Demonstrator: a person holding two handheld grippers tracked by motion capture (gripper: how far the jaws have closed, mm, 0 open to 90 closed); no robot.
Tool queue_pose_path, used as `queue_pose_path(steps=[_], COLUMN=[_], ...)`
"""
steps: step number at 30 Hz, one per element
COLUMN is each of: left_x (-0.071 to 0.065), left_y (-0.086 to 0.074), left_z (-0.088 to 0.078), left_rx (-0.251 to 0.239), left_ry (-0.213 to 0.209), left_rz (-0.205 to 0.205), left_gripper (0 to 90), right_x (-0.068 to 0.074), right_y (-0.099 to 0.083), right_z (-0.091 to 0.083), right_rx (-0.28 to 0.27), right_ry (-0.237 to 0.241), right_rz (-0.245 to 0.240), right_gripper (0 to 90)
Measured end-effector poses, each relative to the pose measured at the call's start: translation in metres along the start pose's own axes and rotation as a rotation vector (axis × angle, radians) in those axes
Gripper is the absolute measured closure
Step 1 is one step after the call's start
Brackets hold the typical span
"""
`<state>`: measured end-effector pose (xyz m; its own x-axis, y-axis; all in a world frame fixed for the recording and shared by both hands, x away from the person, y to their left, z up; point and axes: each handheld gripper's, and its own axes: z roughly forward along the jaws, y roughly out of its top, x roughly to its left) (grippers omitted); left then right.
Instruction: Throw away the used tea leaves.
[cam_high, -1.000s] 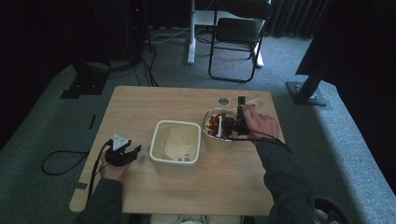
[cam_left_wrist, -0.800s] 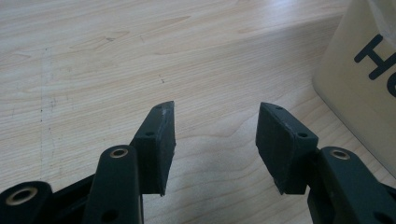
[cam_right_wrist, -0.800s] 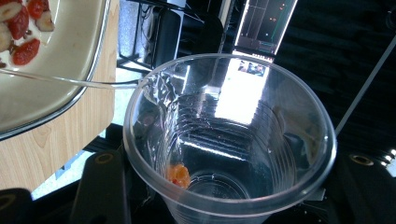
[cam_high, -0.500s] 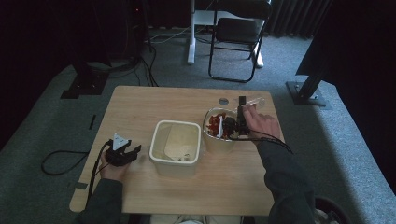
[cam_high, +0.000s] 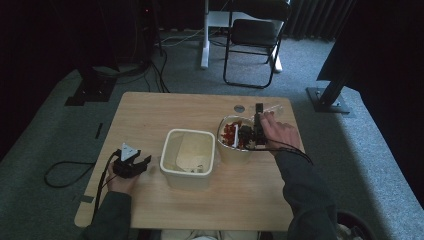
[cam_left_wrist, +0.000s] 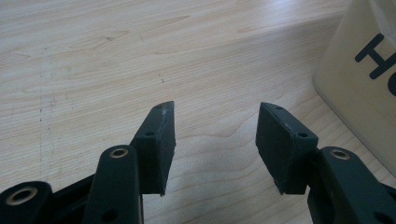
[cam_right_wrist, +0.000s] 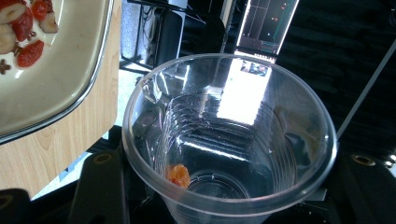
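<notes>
the cream tub (cam_left_wrist: 359, 84) beside my left gripper (cam_left_wrist: 215, 140) carries dark lettering, only an "h" and part of a next letter readable. that gripper rests low on the wooden table (cam_high: 165, 110), jaws apart with nothing between them. my right gripper (cam_high: 255, 131) is tipped over the one bowl (cam_high: 231, 150) of red fruit pieces, clamped round one clear plastic cup (cam_right_wrist: 229, 135). one orange scrap (cam_right_wrist: 178, 175) clings inside the cup.
</notes>
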<state>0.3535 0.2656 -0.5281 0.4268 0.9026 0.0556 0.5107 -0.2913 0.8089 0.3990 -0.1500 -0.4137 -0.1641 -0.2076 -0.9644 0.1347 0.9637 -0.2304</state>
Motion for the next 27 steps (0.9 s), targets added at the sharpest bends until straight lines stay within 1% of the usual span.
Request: queue_pose_path(steps=[11, 12, 13, 14, 15, 16, 17, 18, 19, 20, 21, 22, 23, 26, 27], left_x=[0.000, 0.000, 0.000, 0.000, 0.000, 0.000, 0.000, 0.000, 0.000, 0.000, 0.000, 0.000, 0.000, 0.000, 0.000], left_y=[0.000, 0.000, 0.000, 0.000, 0.000, 0.000, 0.000, 0.000, 0.000, 0.000, 0.000, 0.000, 0.000, 0.000, 0.000], left_z=[0.000, 0.000, 0.000, 0.000, 0.000, 0.000, 0.000, 0.000, 0.000, 0.000, 0.000, 0.000, 0.000, 0.000, 0.000], left_rx=[0.000, 0.000, 0.000, 0.000, 0.000, -0.001, -0.001, -0.001, -0.001, -0.001, 0.001, 0.000, 0.000, 0.001, 0.001], left_ry=[0.000, 0.000, 0.000, 0.000, 0.000, 0.000, 0.000, -0.001, -0.001, 0.000, -0.001, -0.001, 0.000, 0.000, 0.000], left_rz=[0.000, 0.000, 0.001, 0.001, -0.001, -0.002, -0.002, -0.003, -0.003, -0.004, -0.002, -0.002, 0.000, -0.001, -0.001], left_gripper=[48.3, 48.3, 48.3, 48.4, 48.4, 48.4, 48.4, 48.4, 48.4, 48.3, 48.3, 48.4, 48.3, 48.3, 48.3], right_x=[0.001, 0.001, 0.001, 0.000, 0.000, -0.005, -0.007, -0.009, -0.009, -0.014, -0.014, -0.019, -0.021, -0.029, -0.029], right_y=[0.000, 0.000, -0.001, -0.002, -0.002, -0.006, -0.008, -0.011, -0.011, -0.018, -0.018, -0.026, -0.030, -0.043, -0.043], right_z=[0.000, 0.000, 0.000, 0.000, 0.000, 0.001, 0.002, 0.002, 0.002, 0.003, 0.003, 0.004, 0.005, 0.008, 0.008], right_rx=[-0.005, -0.008, -0.012, -0.025, -0.025, -0.058, -0.068, -0.084, -0.084, -0.107, -0.107, -0.138, -0.149, -0.189, -0.189], right_ry=[-0.006, -0.004, 0.003, 0.022, 0.022, 0.078, 0.100, 0.125, 0.125, 0.176, 0.176, 0.228, 0.255, 0.334, 0.334], right_rz=[-0.002, 0.003, 0.019, 0.048, 0.048, 0.156, 0.198, 0.252, 0.252, 0.355, 0.355, 0.469, 0.526, 0.673, 0.673], right_gripper=[37.3, 37.3, 37.1, 37.0, 37.0, 36.8, 36.8, 36.8, 36.8, 36.8, 36.8, 36.9, 36.9, 37.1, 37.1])
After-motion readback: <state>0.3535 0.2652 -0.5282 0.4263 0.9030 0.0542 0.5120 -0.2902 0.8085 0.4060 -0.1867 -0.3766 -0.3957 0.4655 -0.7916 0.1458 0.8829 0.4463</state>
